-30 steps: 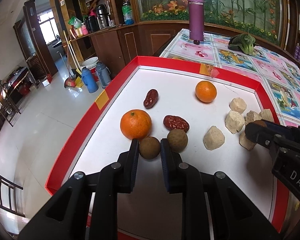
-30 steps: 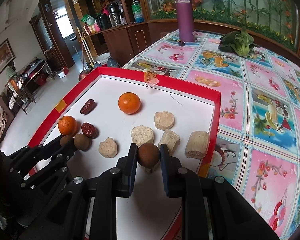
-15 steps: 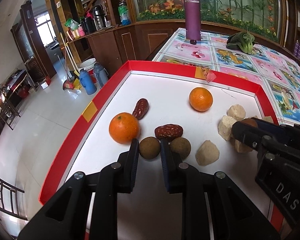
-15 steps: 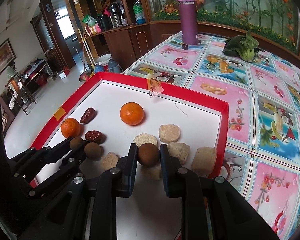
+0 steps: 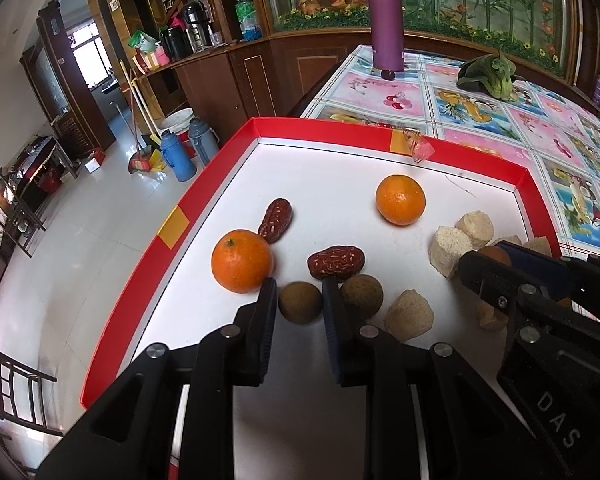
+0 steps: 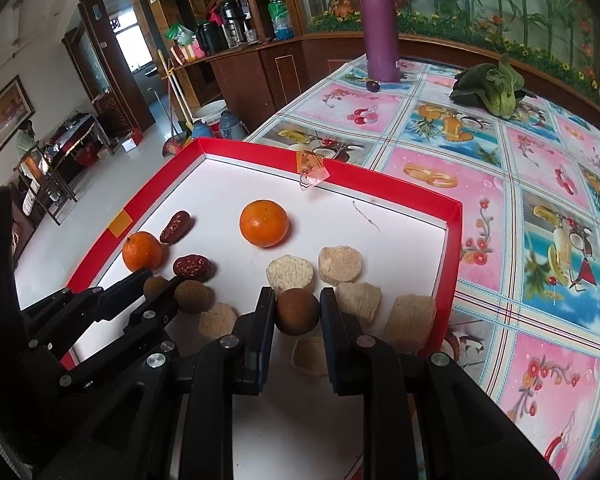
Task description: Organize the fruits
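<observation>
A red-rimmed white tray [image 5: 204, 184] holds two oranges [image 5: 242, 261] [image 5: 400, 199], two red dates [image 5: 336, 262] [image 5: 275, 220], brown round fruits and several beige chunks [image 5: 409, 314]. My left gripper [image 5: 300, 304] is shut on a brown round fruit [image 5: 300, 308], right beside a second brown fruit [image 5: 362, 295] lying loose. My right gripper [image 6: 297, 309] is shut on another brown round fruit [image 6: 297, 312], held above the beige chunks [image 6: 290, 273] at the tray's right side. In the left wrist view the right gripper [image 5: 485, 258] shows at the right with its fruit partly hidden.
A purple bottle [image 6: 377, 26] and a leafy green vegetable [image 6: 494, 90] stand at the far end of the patterned tablecloth [image 6: 540, 184]. A small dark fruit [image 6: 373, 86] lies by the bottle. The tray overhangs the table's left edge above the tiled floor [image 5: 72, 240].
Both grippers have risen and drawn back a little from the tray with their brown fruits still held. The right gripper has moved left, over the beige chunks.
</observation>
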A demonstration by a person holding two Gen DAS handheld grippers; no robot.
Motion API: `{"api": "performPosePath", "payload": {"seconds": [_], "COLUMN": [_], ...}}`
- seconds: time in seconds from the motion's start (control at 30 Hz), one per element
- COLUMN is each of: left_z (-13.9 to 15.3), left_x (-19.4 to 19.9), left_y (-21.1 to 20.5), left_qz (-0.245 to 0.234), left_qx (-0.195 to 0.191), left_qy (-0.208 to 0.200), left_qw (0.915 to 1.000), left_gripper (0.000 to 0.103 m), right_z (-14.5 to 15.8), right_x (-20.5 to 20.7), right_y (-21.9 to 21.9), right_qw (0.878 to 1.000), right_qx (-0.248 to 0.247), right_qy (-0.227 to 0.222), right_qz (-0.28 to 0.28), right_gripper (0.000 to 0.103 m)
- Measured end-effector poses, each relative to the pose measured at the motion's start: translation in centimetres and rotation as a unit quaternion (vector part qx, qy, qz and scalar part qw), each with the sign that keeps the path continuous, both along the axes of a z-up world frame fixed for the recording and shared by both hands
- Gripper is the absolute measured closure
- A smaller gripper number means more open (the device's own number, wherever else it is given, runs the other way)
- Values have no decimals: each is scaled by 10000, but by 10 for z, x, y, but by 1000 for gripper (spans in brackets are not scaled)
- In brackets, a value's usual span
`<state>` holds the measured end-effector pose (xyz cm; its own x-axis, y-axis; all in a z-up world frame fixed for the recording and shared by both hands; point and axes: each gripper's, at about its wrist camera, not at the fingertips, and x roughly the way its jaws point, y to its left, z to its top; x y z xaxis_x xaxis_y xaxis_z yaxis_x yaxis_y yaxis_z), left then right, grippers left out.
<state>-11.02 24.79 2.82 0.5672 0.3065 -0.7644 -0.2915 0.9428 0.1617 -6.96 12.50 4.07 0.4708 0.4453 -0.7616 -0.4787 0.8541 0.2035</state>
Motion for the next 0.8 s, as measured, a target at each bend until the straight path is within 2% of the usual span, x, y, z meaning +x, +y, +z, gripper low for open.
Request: {"api": "performPosePath", "payload": {"seconds": [0.03,0.1,0.13,0.3,0.33,0.4,0.63,0.7,0.8], "left_z": [0,1,2,11,14,20,45,51,63], "left_x": [-1,-2,-3,-11,-13,-19,-41,-46,-56], "left_y": [0,0,-1,-4,-4,-5,-12,-15,-20], "left_qz": [11,42,71,121,152,244,326,359,380], "left_qx": [-16,-59,-36,15,3,28,89,107,155], "left_qy": [9,20,-1,-154,-190,-305,-707,-818,-1032], "left_qw": [10000,10000,10000,9998,9997,9992,9969,9959,9938], "left_gripper": [69,46,41,37,34,19,11,4,0], "right_z": [1,4,5,18,21,26,44,48,55], "right_x": [0,-1,-2,-11,-14,-20,-45,-52,-64], "right_y": [-3,-9,-11,-22,-25,-31,-49,-55,-62], "right_qw": [10000,9999,9999,9994,9991,9986,9946,9931,9902], "right_qx": [22,91,126,190,213,218,142,143,152], "right_qy": [-1,-18,-37,-262,-324,-447,-977,-1115,-1346], "right_qz": [-22,-59,-68,-145,-153,-183,-313,-338,-333], "right_gripper": [78,71,68,65,64,59,43,42,41]}}
